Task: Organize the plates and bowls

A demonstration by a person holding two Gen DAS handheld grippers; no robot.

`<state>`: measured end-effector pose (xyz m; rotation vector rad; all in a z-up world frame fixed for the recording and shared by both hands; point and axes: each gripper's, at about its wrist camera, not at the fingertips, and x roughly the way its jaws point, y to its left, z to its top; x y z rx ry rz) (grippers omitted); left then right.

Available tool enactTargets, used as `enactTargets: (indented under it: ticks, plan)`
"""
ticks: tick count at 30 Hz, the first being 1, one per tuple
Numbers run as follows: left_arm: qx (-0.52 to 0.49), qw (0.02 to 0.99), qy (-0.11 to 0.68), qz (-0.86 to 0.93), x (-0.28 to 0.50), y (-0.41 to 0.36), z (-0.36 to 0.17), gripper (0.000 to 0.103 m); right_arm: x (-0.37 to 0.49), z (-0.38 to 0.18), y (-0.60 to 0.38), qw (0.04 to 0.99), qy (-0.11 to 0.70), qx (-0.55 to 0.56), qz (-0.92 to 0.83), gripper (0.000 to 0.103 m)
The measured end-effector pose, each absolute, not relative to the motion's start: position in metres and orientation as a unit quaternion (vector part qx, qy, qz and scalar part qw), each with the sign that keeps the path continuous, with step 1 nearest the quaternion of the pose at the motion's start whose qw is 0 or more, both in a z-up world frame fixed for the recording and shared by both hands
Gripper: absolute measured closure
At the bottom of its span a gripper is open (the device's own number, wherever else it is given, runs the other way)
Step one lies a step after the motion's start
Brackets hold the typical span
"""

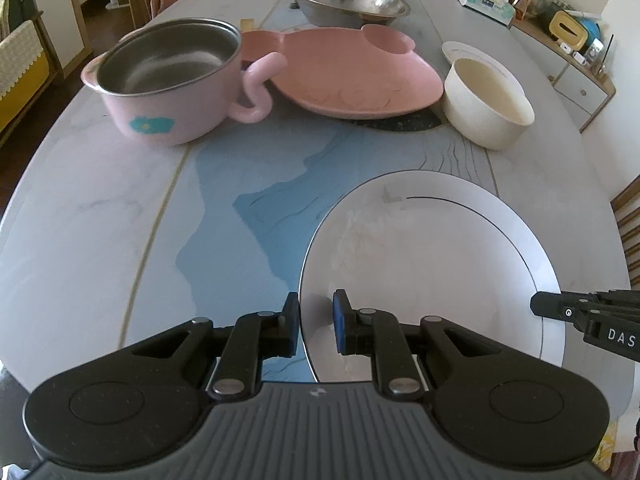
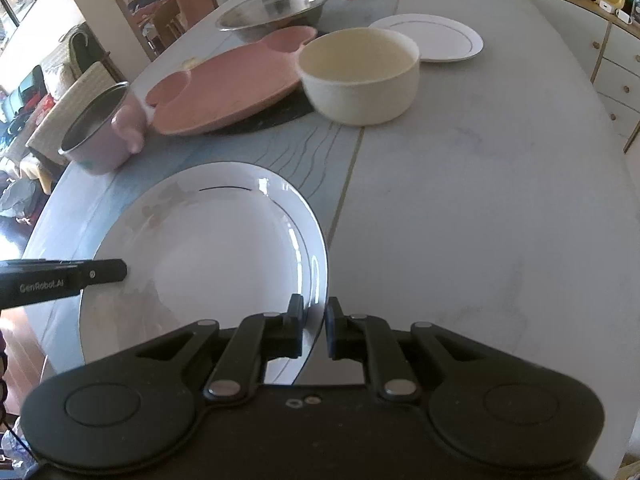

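Both tongs (image 1: 316, 322) (image 2: 314, 328) clamped on white plate (image 1: 432, 264) rim

We can read two bits of lettering, and both sit on the tongs themselves. In the left wrist view, the black right tongs (image 1: 538, 305) come in from the right edge, and on their dark side panel we see white capitals "DAS", cut off by the frame, with a small round symbol printed nearer the tip. In the right wrist view, the black left tongs (image 2: 122, 270) reach in from the left edge, and along their flat side we make out pale lettering, "GenRobot.AI". Far back, the white and teal tissue box (image 1: 486, 0) carries printing on its face, but it is too small for us to read.
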<state>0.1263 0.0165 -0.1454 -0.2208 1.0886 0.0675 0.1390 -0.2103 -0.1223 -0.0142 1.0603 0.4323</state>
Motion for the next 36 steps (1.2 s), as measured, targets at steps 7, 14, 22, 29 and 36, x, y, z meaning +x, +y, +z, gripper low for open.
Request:
enactTargets:
  ticks: [7,14,22,29,36]
  plan:
    - [-0.102,0.849,0.517,0.037,0.112,0.033,-0.146,0.088,0.12,-0.124,-0.192,0.836,0.505,-0.014,0.213,0.091]
    - [-0.1,0.851,0.515,0.03,0.107,0.037,-0.149,0.087,0.112,-0.125,-0.185,0.839,0.503,-0.019,0.205,0.091]
    - [-0.063,0.858,0.509,0.026,0.112,0.033,-0.147,0.087,0.11,-0.124,-0.176,0.845,0.497,-0.036,0.195,0.09]
    - [-0.042,0.864,0.5,0.03,0.123,0.038,-0.142,0.087,0.115,-0.121,-0.169,0.85,0.489,-0.042,0.189,0.09]
    - [-0.047,0.864,0.5,0.028,0.118,0.039,-0.142,0.087,0.109,-0.119,-0.17,0.854,0.483,-0.048,0.187,0.087]
